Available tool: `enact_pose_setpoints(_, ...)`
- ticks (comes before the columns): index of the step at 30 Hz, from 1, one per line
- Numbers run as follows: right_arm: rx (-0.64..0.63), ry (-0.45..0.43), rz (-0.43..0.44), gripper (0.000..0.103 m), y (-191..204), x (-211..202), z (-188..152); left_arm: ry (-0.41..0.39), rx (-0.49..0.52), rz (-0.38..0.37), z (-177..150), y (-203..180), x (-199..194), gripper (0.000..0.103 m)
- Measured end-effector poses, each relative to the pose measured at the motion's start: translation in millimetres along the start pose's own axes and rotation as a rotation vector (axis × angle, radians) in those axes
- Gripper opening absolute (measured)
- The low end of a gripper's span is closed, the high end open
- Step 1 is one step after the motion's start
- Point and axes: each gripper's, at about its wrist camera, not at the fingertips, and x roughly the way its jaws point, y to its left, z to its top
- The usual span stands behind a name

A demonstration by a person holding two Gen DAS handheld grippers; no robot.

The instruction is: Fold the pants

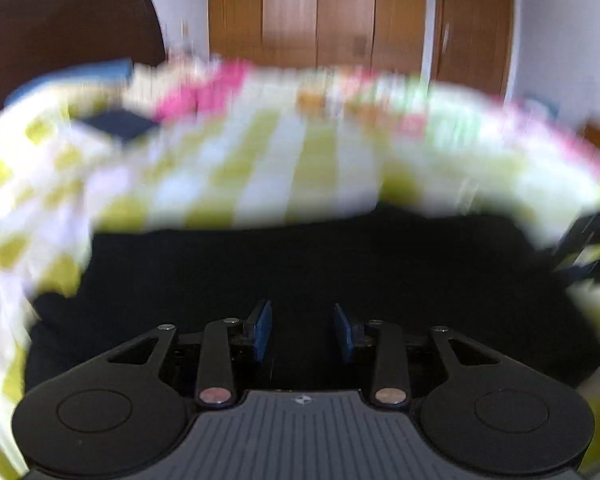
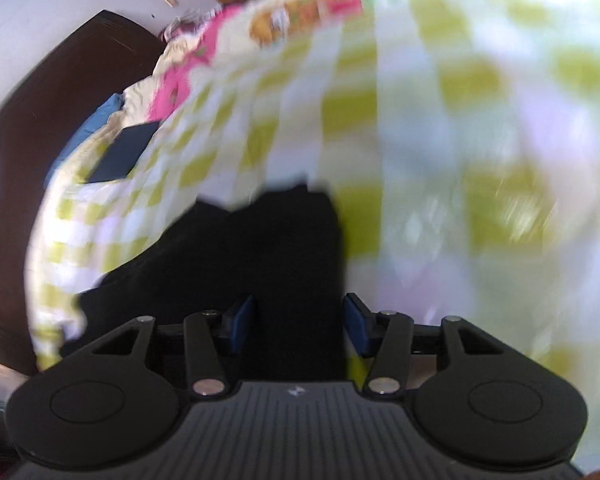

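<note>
Black pants (image 1: 320, 264) lie on a bed with a green-and-white checked sheet (image 1: 260, 160). In the left wrist view they fill the lower middle, under and ahead of my left gripper (image 1: 303, 330), which is open with nothing between its blue pads (image 1: 260, 330). In the right wrist view the pants (image 2: 260, 248) run from the gripper up to a ragged edge. My right gripper (image 2: 300, 326) is open, its jaws either side of the black cloth, not closed on it. Both views are blurred by motion.
A dark blue folded item (image 1: 118, 124) and pink-patterned bedding (image 1: 204, 92) lie at the far side of the bed. A dark brown headboard (image 1: 60, 28) stands at the left, wooden wardrobe doors (image 1: 340, 12) behind. The other gripper's black frame (image 1: 592, 248) shows at the right edge.
</note>
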Motion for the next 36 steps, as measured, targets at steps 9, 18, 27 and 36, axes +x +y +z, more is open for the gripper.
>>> enact_pose_setpoints(9,-0.1,0.003,0.283,0.054,-2.2,4.9,5.6,0.006,0.04,0.022,32.5,-10.0,-8.1,0.049)
enact_pose_setpoints(18,-0.296,-0.119,0.391,0.064,37.9,10.1,17.6,0.132,0.059,-0.057,24.2,-40.1,44.9,0.051)
enact_pose_setpoints(27,-0.423,-0.08,0.333,0.071,53.1,24.8,24.4,0.148,0.087,-0.042,23.7,-44.7,52.5,0.052)
enact_pose_setpoints(36,-0.172,-0.061,0.286,0.029,18.2,44.6,56.4,0.118,0.084,-0.05,11.2,-44.9,38.6,0.052)
